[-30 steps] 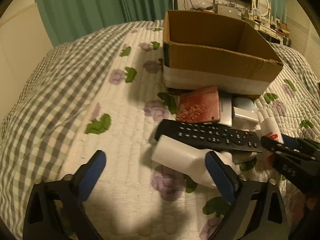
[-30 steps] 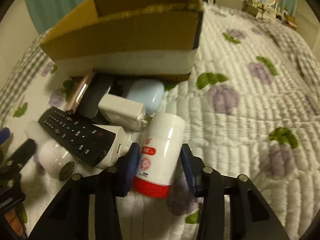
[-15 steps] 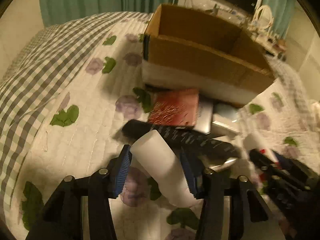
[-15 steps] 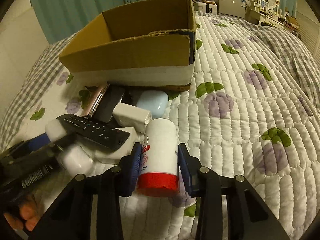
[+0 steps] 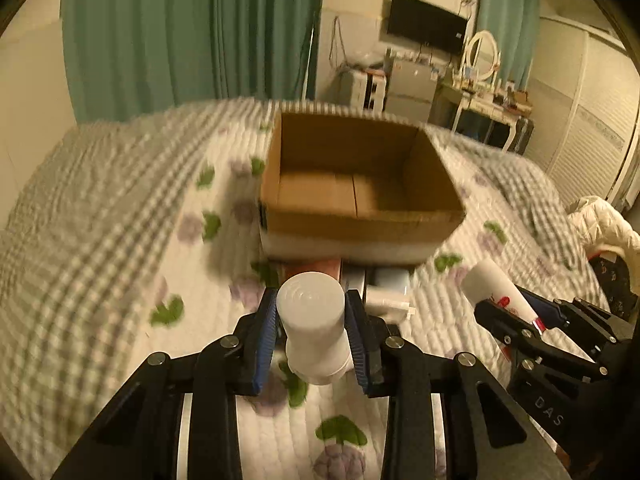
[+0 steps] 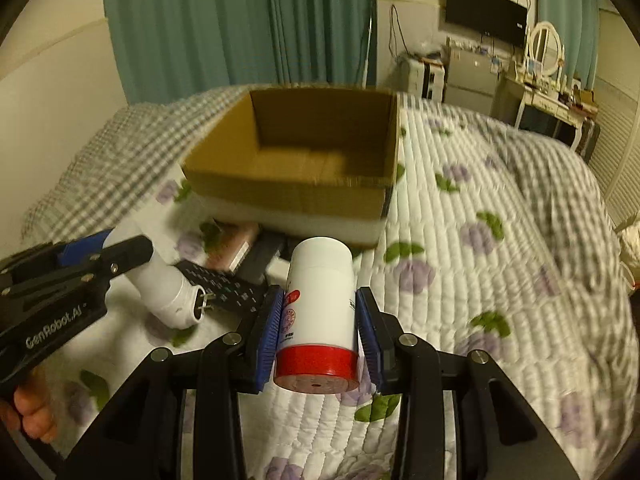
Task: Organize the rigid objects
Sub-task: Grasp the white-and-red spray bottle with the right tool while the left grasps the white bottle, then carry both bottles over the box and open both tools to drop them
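Note:
My left gripper [image 5: 311,320] is shut on a white cylindrical lamp bulb [image 5: 313,326] and holds it above the quilt; it also shows in the right wrist view [image 6: 166,284] with its metal pins. My right gripper [image 6: 318,320] is shut on a white bottle with a red cap [image 6: 318,316], lifted off the bed; the bottle also shows in the left wrist view [image 5: 498,290]. An open, empty cardboard box [image 5: 352,184] stands ahead of both grippers, also seen in the right wrist view [image 6: 304,160].
A black remote [image 6: 228,288], a reddish flat item [image 6: 236,246], a dark phone [image 6: 260,260] and a white charger [image 5: 386,302] lie on the quilted bed [image 6: 500,280] in front of the box. A white jacket [image 5: 600,224] lies at the right.
Both grippers have risen from the bed with their objects. The left gripper closed on the white bulb a second ago. The box interior has come into view.

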A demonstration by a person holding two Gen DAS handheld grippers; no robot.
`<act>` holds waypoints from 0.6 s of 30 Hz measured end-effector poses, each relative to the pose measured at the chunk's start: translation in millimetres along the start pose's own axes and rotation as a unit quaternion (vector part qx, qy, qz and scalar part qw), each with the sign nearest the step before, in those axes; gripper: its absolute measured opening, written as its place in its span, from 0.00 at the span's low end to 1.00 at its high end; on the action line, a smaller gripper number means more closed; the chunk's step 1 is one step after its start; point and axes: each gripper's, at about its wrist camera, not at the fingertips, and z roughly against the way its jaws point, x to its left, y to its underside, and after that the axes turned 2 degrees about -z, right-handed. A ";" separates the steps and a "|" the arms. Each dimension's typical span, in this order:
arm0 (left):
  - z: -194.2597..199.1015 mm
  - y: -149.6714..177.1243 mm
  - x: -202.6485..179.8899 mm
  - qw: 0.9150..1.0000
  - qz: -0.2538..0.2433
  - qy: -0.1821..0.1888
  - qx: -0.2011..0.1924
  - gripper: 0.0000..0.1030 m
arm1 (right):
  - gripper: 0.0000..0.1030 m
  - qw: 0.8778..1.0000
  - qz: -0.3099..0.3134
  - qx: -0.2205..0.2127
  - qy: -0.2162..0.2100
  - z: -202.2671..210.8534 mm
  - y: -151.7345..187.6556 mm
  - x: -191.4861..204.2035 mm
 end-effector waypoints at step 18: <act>-23.4 -137.9 -3.4 0.997 -0.033 0.000 -0.073 0.32 | 0.35 0.995 0.056 -0.084 0.001 20.8 -132.6 3.0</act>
